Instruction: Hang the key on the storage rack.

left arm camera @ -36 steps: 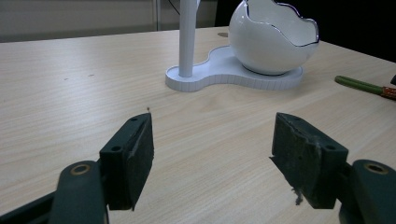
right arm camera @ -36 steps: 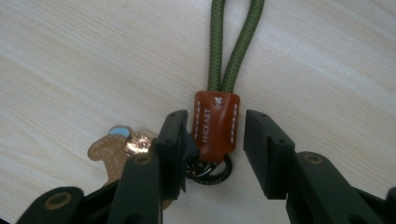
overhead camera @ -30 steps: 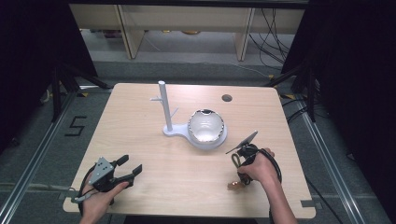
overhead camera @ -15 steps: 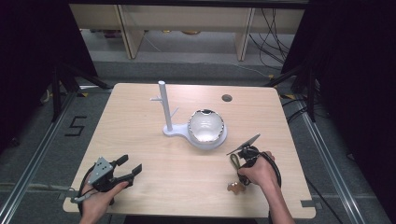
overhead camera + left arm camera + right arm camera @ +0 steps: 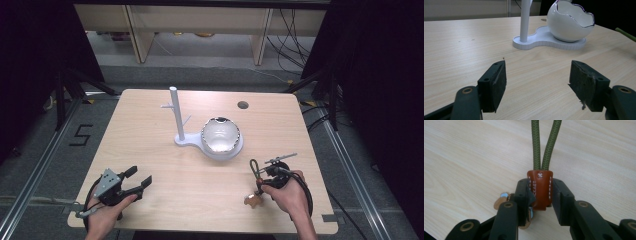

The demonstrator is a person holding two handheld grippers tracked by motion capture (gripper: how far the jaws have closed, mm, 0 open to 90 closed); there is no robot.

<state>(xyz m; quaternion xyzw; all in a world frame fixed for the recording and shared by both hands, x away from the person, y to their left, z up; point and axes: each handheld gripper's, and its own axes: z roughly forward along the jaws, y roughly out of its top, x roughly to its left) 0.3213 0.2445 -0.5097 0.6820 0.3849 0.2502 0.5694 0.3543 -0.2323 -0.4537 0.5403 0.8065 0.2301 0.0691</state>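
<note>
now: right tongs (image 5: 540, 195) clamping keyring tab (image 5: 540, 187), cord loop (image 5: 546, 142) running straight ahead toward stand (image 5: 177, 114); left tongs (image 5: 537, 82) sitting apart, empty, on desk (image 5: 150, 150).

A green cord (image 5: 546, 145) joins a brown leather tab (image 5: 540, 188) with white stitching, near what look like coppery charms (image 5: 500, 201), on a pale wood-grain table (image 5: 150, 145) beside a white stand (image 5: 210, 142).
</note>
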